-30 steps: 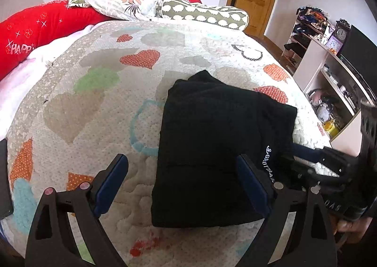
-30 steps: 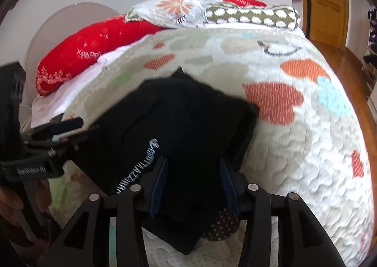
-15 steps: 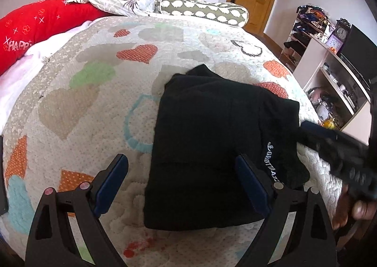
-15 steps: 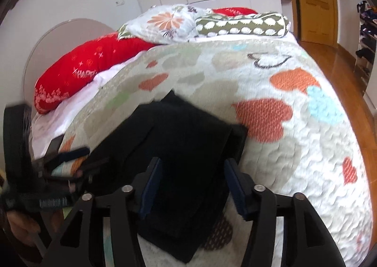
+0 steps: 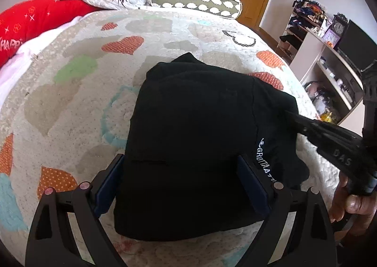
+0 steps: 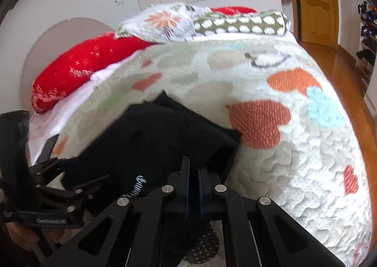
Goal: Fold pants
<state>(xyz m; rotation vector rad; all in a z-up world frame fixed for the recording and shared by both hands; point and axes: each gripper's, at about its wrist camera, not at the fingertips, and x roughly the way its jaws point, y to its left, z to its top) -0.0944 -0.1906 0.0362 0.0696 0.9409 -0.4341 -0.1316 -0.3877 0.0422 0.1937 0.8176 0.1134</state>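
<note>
Heart quilt (image 5: 70,92), left gripper (image 5: 181,186) jaws spread, right gripper (image 6: 193,186) clenching folded pants (image 5: 195,144), pinched edge hidden.

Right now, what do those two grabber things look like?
Both are black plastic frames with triangle-shaped cutouts and round silver or pinkish screw heads. The left gripper has dark blue pads lining its fingers; the right gripper has thin blue pads too. White raised letters mark the right one's side. A bare hand holds it, no sleeve showing.
</note>
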